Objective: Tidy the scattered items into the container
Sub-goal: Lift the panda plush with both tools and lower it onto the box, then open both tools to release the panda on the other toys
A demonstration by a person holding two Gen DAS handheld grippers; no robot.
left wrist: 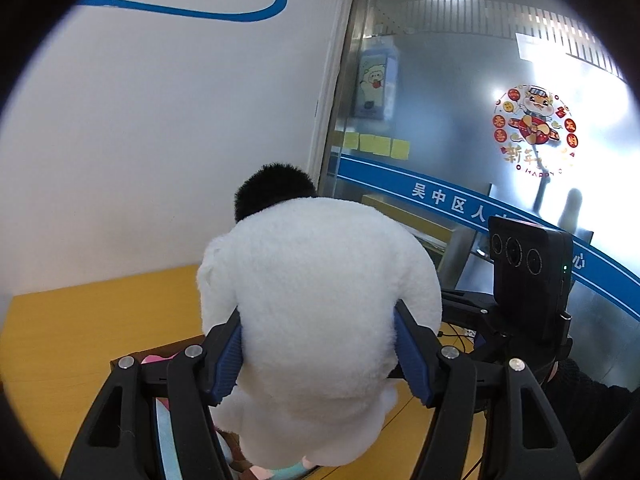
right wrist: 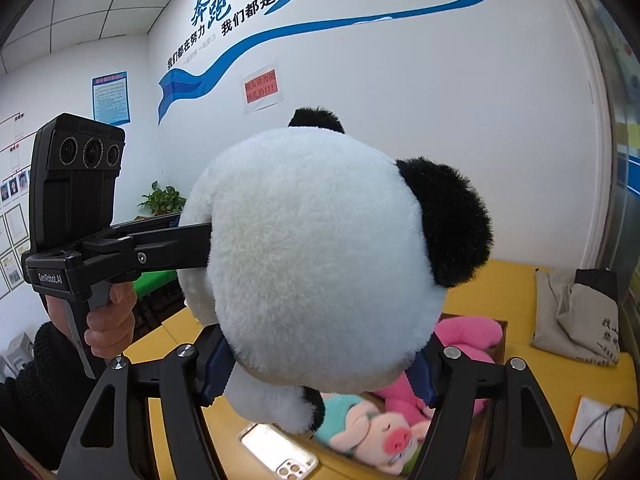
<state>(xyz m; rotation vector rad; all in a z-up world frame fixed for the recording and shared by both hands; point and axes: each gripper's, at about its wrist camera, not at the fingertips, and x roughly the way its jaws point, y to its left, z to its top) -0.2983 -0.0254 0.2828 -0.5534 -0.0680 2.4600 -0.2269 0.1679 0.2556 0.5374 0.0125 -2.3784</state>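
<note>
Panda plush (right wrist: 320,264): white, black ears; we see it held aloft over the box.
Box (right wrist: 472,322): brown, holds pink and pig plushes.

A white smartphone (right wrist: 279,455) lies camera side up on the yellow tabletop (right wrist: 516,280), at about six o'clock in the right wrist view. Toward three o'clock a grey cloth drawstring bag (right wrist: 576,316) with dark printed characters slumps on that surface by the wall; at four o'clock a small white box (right wrist: 598,426) sits with a thin black cable across it. A green potted plant (right wrist: 162,200) stands at nine o'clock. In the left wrist view, yellow sticky notes (left wrist: 376,145) line the frosted glass door (left wrist: 440,92) near one o'clock.
</note>
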